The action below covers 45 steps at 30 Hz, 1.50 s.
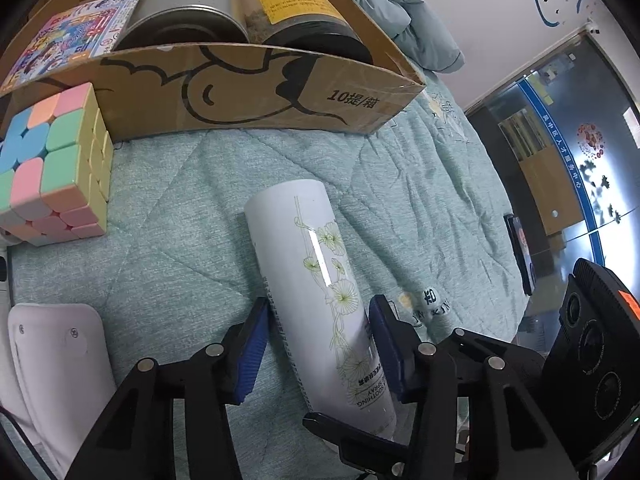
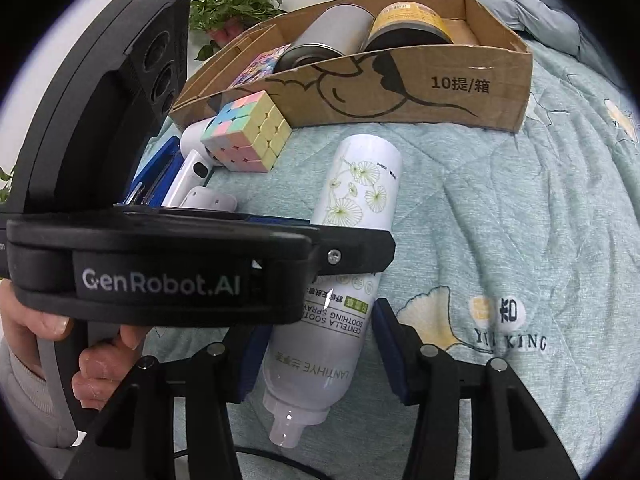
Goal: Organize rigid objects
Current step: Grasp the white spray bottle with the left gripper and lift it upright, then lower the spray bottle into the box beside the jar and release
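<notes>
Left-wrist view showed the sorting part done: a printed flat box [image 1: 76, 28], a metal tin [image 1: 188, 4] and a yellow-labelled jar [image 1: 304, 8] already lay inside the cardboard box [image 1: 256, 92] at the far side of the bed [image 1: 420, 200], while a pastel puzzle cube [image 1: 52, 164] sat outside, just beside the box's left front corner, and a white device [image 1: 56, 364] lay nearer on the left. At centre, the white spray bottle [image 1: 316, 292] lay on its side on the quilt, well short of the box, with the left gripper [image 1: 318, 344] partly closed around its body, pads touching or nearly so on both sides. Right-wrist view showed the right gripper [image 2: 316, 354] straddling the bottle's nozzle end, half open, the left pad close against it and the right pad standing clear. Judged from this, bottle, cube and white device remained to be boxed; the two tools crowded each other over the bottle, and the tin and jar filled much of the box.
</notes>
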{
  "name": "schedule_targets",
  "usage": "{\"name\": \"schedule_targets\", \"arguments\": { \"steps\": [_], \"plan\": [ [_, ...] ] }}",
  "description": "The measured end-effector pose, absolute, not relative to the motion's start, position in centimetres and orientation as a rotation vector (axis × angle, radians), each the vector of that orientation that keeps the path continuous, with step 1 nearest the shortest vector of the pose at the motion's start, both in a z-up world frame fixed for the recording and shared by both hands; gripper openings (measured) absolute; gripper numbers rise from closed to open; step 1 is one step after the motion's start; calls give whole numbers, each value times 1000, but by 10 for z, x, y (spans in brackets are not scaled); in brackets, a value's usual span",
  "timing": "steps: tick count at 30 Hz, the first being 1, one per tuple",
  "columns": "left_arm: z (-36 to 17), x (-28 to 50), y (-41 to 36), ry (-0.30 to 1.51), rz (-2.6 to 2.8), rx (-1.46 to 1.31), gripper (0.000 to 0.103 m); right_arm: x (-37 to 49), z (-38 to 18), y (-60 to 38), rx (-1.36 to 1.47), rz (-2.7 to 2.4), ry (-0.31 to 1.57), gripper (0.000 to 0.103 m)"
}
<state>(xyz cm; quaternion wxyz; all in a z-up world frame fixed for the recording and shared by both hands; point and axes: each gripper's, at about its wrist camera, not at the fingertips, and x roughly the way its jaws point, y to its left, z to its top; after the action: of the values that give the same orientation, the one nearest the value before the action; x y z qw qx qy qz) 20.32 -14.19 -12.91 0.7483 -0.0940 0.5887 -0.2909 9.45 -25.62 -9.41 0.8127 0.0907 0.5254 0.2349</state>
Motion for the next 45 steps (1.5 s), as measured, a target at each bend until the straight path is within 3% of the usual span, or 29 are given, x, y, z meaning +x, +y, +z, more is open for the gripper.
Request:
{"name": "schedule_targets", "arguments": {
  "steps": [9,19,32,38,45],
  "plan": [
    [-88,203,-130,1186,-614,-196,46,101,-73,-259,201,495,1021,46],
    [-7,233,-132,1015,-650,-138,45,128,-16,-267,150,455,835,45],
    [82,339,-176,923,-686,-128,45,214,46,-297,84,417,741,45],
    [81,399,-202,972,-681,-151,45,260,47,-314,96,420,776,45],
    [31,437,-230,1065,-686,-151,45,289,14,-327,94,391,827,45]
  ]
}}
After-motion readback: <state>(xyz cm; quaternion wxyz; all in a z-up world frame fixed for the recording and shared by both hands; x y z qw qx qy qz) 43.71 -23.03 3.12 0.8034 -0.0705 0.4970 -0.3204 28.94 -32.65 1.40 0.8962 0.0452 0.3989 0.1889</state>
